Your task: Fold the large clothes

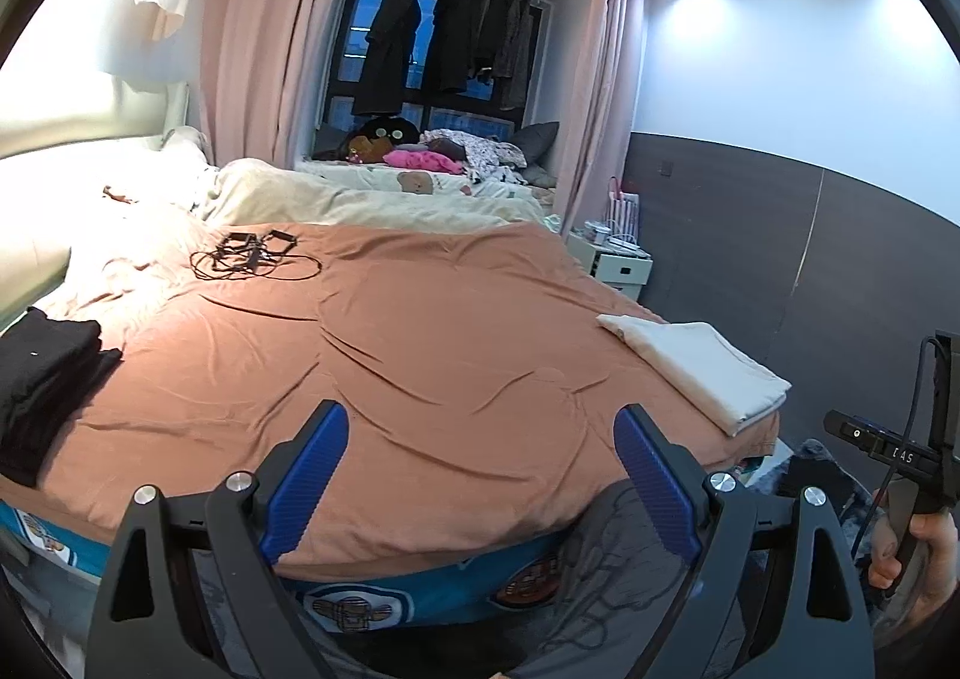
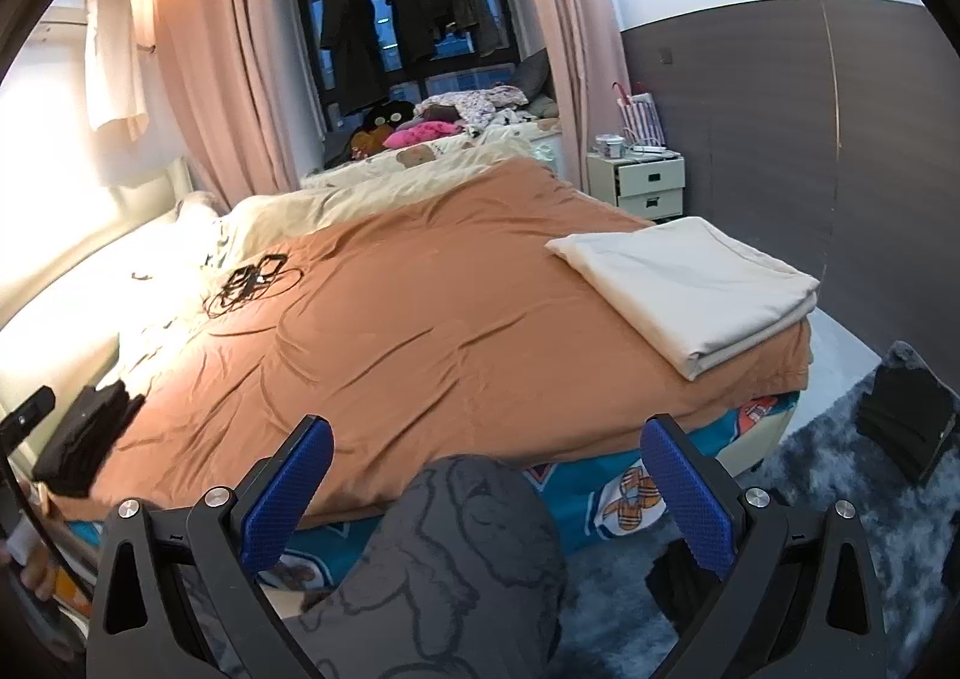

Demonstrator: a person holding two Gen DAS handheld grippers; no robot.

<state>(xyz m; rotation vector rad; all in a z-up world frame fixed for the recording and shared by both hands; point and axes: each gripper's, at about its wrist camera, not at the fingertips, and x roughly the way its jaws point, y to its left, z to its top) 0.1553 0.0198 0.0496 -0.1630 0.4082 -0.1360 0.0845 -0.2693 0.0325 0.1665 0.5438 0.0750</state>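
Observation:
A folded cream cloth lies on the bed's near right corner. A stack of folded black clothes sits at the bed's left edge. Both lie on the rumpled orange-brown bed cover. My left gripper hovers over the foot of the bed, open, nothing between its blue pads. My right gripper is also open and holds nothing; beneath it is a knee in grey patterned trousers. A hand grips the right gripper's handle at the far right of the left wrist view.
Black cables lie tangled towards the head of the bed, beside cream bedding. A white nightstand stands past the bed's right side. A shaggy grey rug bears a dark garment. Clothes hang at the window.

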